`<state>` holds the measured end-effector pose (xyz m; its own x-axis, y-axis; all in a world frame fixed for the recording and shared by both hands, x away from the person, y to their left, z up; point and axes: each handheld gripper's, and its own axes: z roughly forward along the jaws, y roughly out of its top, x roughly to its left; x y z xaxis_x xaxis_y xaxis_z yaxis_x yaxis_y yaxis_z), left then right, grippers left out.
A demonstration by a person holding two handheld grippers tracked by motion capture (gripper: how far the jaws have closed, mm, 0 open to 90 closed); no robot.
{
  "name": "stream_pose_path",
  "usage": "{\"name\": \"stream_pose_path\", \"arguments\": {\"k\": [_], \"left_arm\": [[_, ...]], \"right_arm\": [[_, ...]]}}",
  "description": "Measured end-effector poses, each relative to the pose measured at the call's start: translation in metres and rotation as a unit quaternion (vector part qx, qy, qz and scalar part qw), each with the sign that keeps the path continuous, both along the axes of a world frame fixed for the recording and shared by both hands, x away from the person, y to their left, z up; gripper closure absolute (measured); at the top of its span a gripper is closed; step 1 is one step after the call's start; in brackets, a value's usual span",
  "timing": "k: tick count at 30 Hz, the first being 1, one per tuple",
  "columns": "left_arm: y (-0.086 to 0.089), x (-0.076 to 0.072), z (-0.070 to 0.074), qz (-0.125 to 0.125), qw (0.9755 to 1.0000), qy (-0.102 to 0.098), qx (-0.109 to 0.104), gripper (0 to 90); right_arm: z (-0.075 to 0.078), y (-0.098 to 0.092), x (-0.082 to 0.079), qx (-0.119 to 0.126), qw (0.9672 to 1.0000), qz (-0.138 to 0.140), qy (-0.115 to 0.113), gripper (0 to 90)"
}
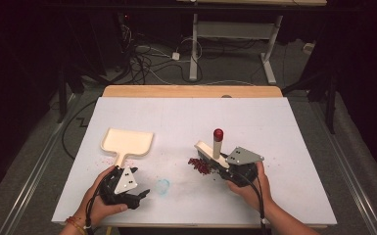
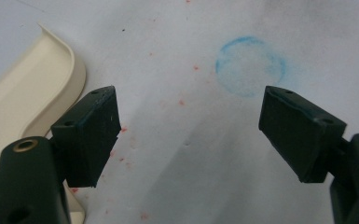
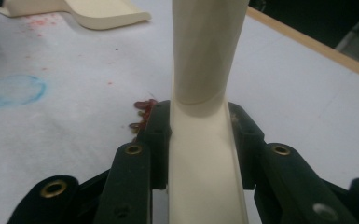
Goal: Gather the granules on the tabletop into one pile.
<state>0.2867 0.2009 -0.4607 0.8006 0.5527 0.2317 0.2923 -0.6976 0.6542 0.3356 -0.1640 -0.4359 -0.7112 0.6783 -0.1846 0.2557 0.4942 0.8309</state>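
My right gripper (image 1: 223, 169) is shut on a cream brush (image 1: 209, 150) whose handle, tipped with a red cap (image 1: 218, 134), stands upright. In the right gripper view the jaws clamp the brush (image 3: 205, 56) on both sides. A small pile of dark red bits (image 1: 199, 165) lies just left of the brush head, also seen as red bits (image 3: 142, 114) beside the jaw. A cream dustpan (image 1: 127, 141) lies flat at the left. My left gripper (image 1: 143, 195) sits below its handle, open and holding nothing, with the dustpan (image 2: 23, 98) at the left of its view.
A faint blue ring (image 1: 163, 186) is drawn on the white table cover (image 1: 254, 122) between the two hands. Red specks (image 1: 108, 159) are scattered by the dustpan handle. The wooden table edge (image 1: 191, 91) runs along the far side, with cables on the floor beyond.
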Motion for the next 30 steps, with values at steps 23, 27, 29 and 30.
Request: {"name": "stream_pose_path", "arguments": {"k": [23, 27, 29, 30], "left_arm": [[0.003, 0.001, 0.003, 0.008, 0.9999, -0.005, -0.005, 19.3], [0.003, 0.002, 0.002, 0.008, 1.0000, -0.002, -0.005, 19.3], [0.002, 0.002, 0.001, 0.007, 1.0000, 0.000, -0.006, 19.3], [0.002, 0.003, 0.001, 0.006, 1.0000, 0.000, -0.005, 19.4]], "right_arm": [[0.011, -0.020, -0.013, 0.020, 0.9614, 0.267, 0.061, 66.9], [0.004, -0.016, 0.005, 0.021, 0.9548, 0.288, 0.070, 66.9], [0.004, -0.016, 0.016, 0.017, 0.9542, 0.291, 0.068, 66.7], [0.004, -0.016, 0.022, 0.013, 0.9541, 0.292, 0.064, 66.7]]}}
